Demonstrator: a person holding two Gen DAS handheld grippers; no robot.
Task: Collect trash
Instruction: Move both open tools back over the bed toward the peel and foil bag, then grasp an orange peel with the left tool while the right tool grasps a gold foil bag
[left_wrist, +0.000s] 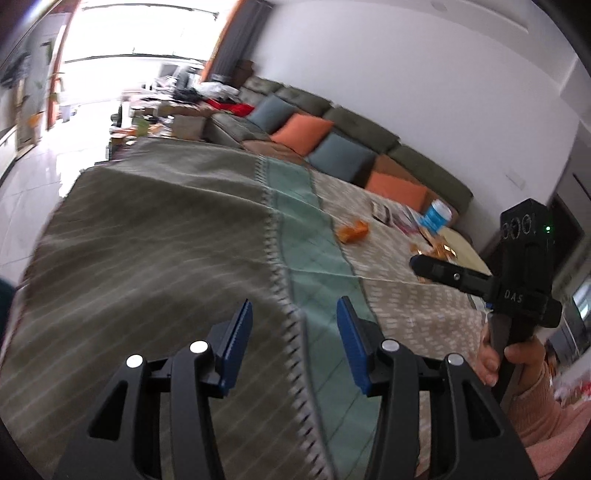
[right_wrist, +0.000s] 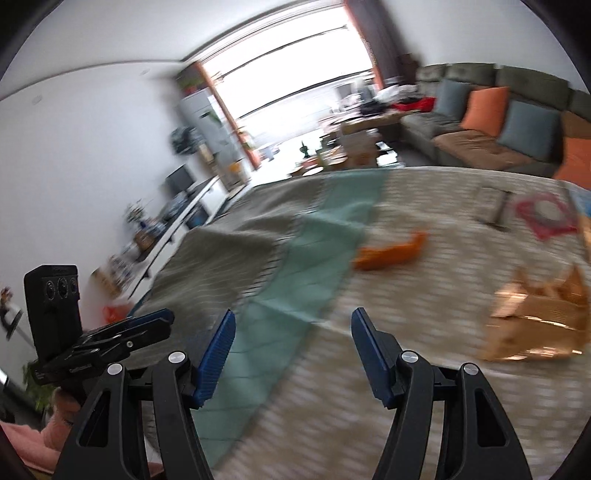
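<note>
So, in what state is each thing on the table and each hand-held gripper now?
Left hand-held gripper: open, empty.
Right hand-held gripper: open, empty.
Orange wrapper: lying loose on the tablecloth.
Shiny gold wrapper: crumpled, lying loose.
Blue can: tilted.

White walls, a bright window (right_wrist: 295, 74), and an olive sofa (left_wrist: 354, 125) with orange and grey-blue cushions.

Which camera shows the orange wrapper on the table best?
The left wrist view: the orange wrapper is small there but fairly sharp on the tablecloth. The right wrist view shows it larger and closer, but smeared by motion blur.
</note>
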